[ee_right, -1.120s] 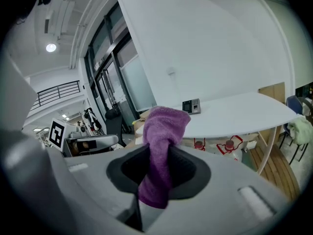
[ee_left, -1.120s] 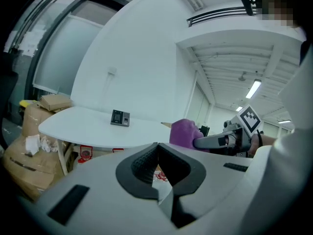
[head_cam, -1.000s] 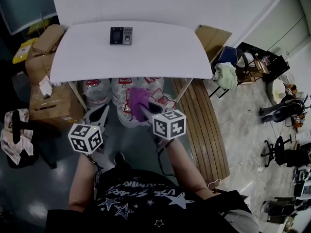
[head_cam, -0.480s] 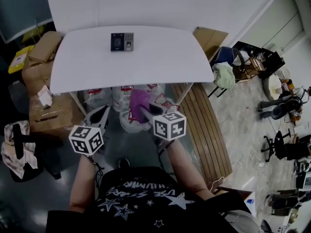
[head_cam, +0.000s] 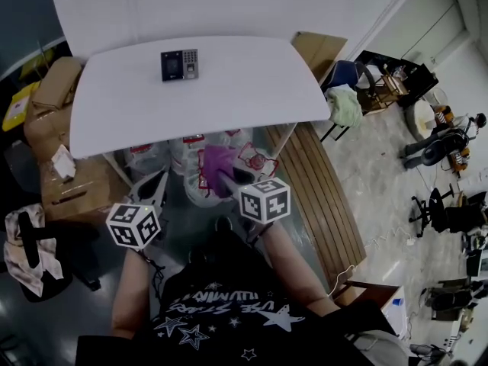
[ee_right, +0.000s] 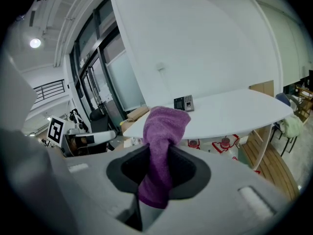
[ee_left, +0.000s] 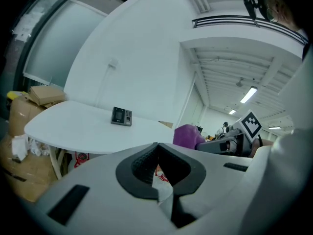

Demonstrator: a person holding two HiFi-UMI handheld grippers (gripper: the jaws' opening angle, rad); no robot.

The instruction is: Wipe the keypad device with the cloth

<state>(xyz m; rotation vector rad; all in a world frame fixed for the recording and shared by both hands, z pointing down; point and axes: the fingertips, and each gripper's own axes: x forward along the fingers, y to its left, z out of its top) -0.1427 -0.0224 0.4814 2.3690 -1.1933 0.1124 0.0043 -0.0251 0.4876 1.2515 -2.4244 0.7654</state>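
Black rectangular keypad device (head_cam: 179, 65) lay on the white rounded table (head_cam: 244, 97), near its far edge, in the head view. Left gripper view: the left gripper (ee_left: 157, 153), short of the table, had its jaws pressed together, empty. Right gripper view: the right gripper (ee_right: 156, 168) pinched a purple terry cloth (ee_right: 164, 131). Approach step, seemingly; next, the cloth needed carrying across the table onto the device.

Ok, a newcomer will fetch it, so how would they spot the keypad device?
Find the large white table by the white wall. Near its far edge lies the keypad device, small and dark with a screen and grey keys. Nothing else sits on the tabletop.
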